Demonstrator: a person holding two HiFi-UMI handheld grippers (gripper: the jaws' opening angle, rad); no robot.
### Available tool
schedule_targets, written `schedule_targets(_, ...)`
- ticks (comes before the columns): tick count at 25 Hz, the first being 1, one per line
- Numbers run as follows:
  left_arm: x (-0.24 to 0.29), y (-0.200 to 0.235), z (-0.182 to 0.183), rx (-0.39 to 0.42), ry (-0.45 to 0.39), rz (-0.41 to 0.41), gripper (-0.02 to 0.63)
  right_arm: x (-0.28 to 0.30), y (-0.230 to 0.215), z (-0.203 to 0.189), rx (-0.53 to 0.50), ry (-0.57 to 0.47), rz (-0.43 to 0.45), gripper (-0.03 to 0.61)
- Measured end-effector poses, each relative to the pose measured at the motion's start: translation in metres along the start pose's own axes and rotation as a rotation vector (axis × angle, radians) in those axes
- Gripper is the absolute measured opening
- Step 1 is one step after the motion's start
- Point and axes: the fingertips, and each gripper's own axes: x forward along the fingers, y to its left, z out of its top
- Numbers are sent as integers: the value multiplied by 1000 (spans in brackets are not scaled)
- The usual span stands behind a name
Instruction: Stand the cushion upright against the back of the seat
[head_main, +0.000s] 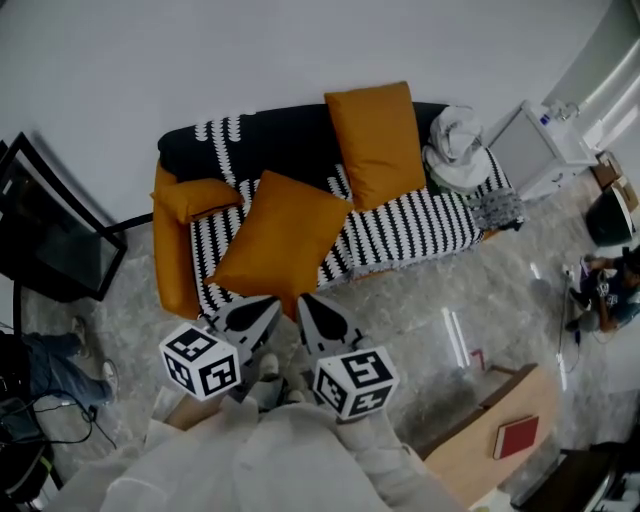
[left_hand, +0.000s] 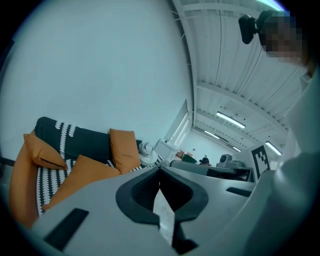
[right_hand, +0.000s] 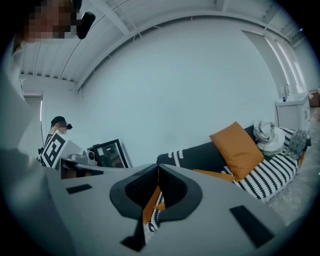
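Cushion (head_main: 283, 238) corner overhangs sofa (head_main: 400, 235) front edge; left tool (head_main: 270, 305), right tool (head_main: 305, 303) near.

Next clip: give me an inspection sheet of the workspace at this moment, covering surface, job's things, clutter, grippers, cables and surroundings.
Surface: sofa seat, striped black-and-white cover.
Job's things: large orange cushion lying slanted on the seat, not against the back; second orange cushion upright against the back.
Clutter: small orange cushion by the sofa's orange arm; white cloth bundle at the other end.
Grippers: left gripper and right gripper both shut, empty, short of the sofa.
Cables: black cables on the floor.
Surroundings: white cabinet, black framed screen, red book on a desk.
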Motion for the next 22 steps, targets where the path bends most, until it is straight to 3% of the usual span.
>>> schedule_targets(10,8,31,23,18,32,-61,8,35,-2,15,18,-16,-54,12)
schedule_targets(22,13,49,16,-1,65,-97,8,50,-4,2,30,12,-82,12)
